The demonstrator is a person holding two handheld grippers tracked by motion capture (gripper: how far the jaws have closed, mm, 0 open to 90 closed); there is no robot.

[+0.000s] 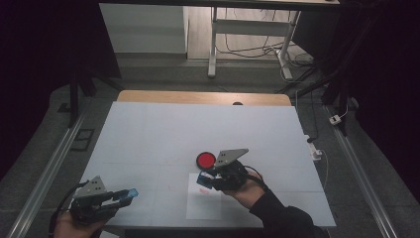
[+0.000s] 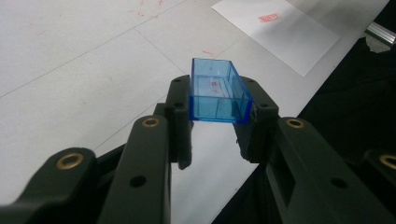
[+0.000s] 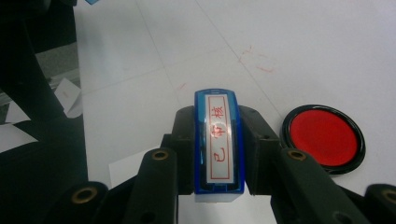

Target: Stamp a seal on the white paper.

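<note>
My left gripper (image 1: 128, 195) is near the table's front left corner, shut on a clear blue plastic cap (image 2: 217, 88) that sits open-side up between its jaws. My right gripper (image 1: 205, 179) is shut on a blue stamp (image 3: 219, 140), gripping it by its sides. The stamp's white label with red characters faces the camera. It hovers over the top of a white sheet of paper (image 1: 204, 203), which carries a red stamp print (image 2: 269, 17). A round red ink pad (image 1: 205, 159) in a black rim lies just beyond the stamp, also visible as the ink pad (image 3: 323, 137) to the right of the jaws.
A white mat (image 1: 163, 134) with faint red marks covers the table. Metal rails (image 1: 47, 171) run along both sides on the floor. A desk frame (image 1: 214, 44) and cables (image 1: 297, 59) lie beyond the far edge. Paper scraps (image 3: 67, 95) lie off the table.
</note>
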